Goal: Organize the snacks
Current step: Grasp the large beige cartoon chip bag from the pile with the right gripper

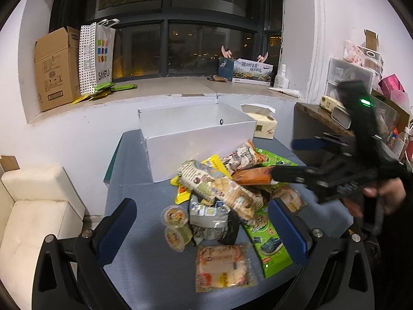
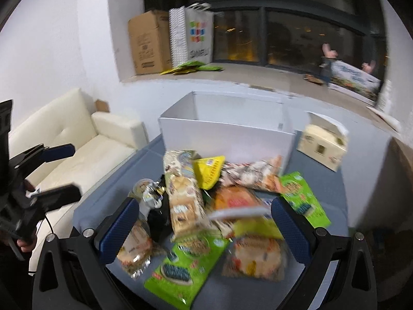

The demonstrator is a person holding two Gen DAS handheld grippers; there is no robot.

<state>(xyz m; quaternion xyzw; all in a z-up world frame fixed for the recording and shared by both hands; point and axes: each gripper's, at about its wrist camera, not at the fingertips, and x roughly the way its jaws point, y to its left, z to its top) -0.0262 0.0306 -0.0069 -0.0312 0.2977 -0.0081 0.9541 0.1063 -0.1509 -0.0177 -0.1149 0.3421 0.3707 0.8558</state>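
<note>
A heap of snack packs [image 1: 224, 193] lies on the blue-grey table [image 1: 144, 193] in front of an open white box [image 1: 191, 152], whose visible inside is bare. In the heap are a long biscuit pack [image 1: 219, 188], two jelly cups [image 1: 175, 217], a green seaweed pack [image 1: 268, 242] and a round cracker pack [image 1: 222, 266]. My left gripper [image 1: 204, 232] hangs open over the near side of the heap. My right gripper [image 1: 291, 160] reaches in from the right, open, its lower finger by an orange pack [image 1: 253, 177]. The right wrist view is blurred: the right gripper [image 2: 205, 230] is open above the heap [image 2: 206, 206], and the left gripper [image 2: 67, 173] is open at the left.
A tissue box [image 1: 263, 126] stands right of the white box [image 2: 227, 139]. A cream sofa [image 2: 77, 149] runs along the table's left side. Behind, the window ledge carries a cardboard box [image 1: 56, 69] and a paper bag [image 1: 99, 56]. Cluttered shelves [image 1: 361, 82] stand at the right.
</note>
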